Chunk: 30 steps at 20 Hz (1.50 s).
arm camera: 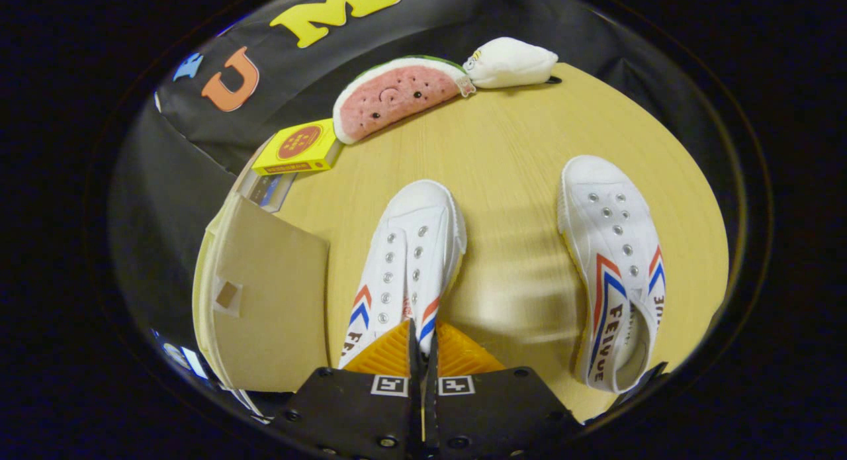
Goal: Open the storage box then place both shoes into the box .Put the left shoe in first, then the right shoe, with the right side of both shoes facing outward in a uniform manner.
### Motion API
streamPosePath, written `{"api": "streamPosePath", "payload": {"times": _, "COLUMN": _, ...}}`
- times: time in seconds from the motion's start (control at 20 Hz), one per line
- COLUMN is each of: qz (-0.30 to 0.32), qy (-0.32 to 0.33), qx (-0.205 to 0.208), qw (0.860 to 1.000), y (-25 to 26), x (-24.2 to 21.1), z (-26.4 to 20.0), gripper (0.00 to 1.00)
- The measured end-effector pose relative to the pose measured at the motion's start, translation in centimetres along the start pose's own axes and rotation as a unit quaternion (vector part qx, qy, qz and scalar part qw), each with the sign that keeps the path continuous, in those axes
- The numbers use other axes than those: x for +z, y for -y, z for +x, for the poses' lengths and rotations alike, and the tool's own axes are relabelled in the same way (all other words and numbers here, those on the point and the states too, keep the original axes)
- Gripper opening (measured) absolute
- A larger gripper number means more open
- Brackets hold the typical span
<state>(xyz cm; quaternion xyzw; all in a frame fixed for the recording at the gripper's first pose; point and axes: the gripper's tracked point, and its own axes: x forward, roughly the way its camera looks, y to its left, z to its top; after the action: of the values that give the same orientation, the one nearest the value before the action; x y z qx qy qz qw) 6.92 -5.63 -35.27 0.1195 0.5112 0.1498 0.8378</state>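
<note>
The gripper (421, 344) has its fingers drawn in narrow, pinching a thin fold at the heel end of the left shoe (405, 268), which lies toe-away just ahead of them on the wooden table (509, 149). The hold looks slight, on a strip of canvas only, so the shoe may well slip out or swing and twist when lifted; a twist would spoil the required facing, with the right side outward. The storage box (265, 294) sits just left of that shoe with its cardboard lid flat on top, apparently not open, so carrying the shoe over now risks knocking it against the lid. The right shoe (615, 268) lies well apart to the right, near enough to be nudged by a wide swing. By count: two white shoes, one storage box, one yellow carton (299, 147) at the far left, one watermelon plush (394, 96) beyond it and one white plush (511, 63) farthest off.
</note>
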Motion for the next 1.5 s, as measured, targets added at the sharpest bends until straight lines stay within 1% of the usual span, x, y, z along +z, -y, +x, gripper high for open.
{"api": "streamPosePath", "payload": {"times": 0.2, "qz": 0.012, "qy": 0.021, "qx": 0.007, "qw": 1.000, "y": -2.4, "x": 1.0, "z": -3.9, "gripper": 0.02}}
{"api": "streamPosePath", "payload": {"times": 0.4, "qz": 0.003, "qy": 0.047, "qx": 0.012, "qw": 0.999, "y": -6.6, "x": 1.9, "z": -8.3, "gripper": 0.02}}
{"api": "streamPosePath", "payload": {"times": 0.6, "qz": -0.016, "qy": 0.070, "qx": 0.031, "qw": 0.997, "y": -13.2, "x": 2.0, "z": -11.8, "gripper": 0.02}}
{"api": "streamPosePath", "payload": {"times": 0.75, "qz": -0.036, "qy": 0.082, "qx": 0.044, "qw": 0.995, "y": -19.0, "x": 1.4, "z": -12.6, "gripper": 0.02}}
{"api": "streamPosePath", "payload": {"times": 0.9, "qz": -0.049, "qy": 0.081, "qx": 0.056, "qw": 0.994, "y": -24.5, "x": 0.2, "z": -11.5, "gripper": 0.02}}
{"api": "streamPosePath", "payload": {"times": 1.1, "qz": -0.060, "qy": 0.062, "qx": 0.057, "qw": 0.995, "y": -29.5, "x": -2.2, "z": -7.4, "gripper": 0.02}}
{"api": "streamPosePath", "payload": {"times": 1.3, "qz": -0.084, "qy": 0.037, "qx": 0.034, "qw": 0.995, "y": -31.5, "x": -4.5, "z": -3.2, "gripper": 0.02}}
{"api": "streamPosePath", "payload": {"times": 1.5, "qz": -0.092, "qy": 0.020, "qx": 0.006, "qw": 0.996, "y": -31.4, "x": -5.6, "z": -0.7, "gripper": 0.02}}
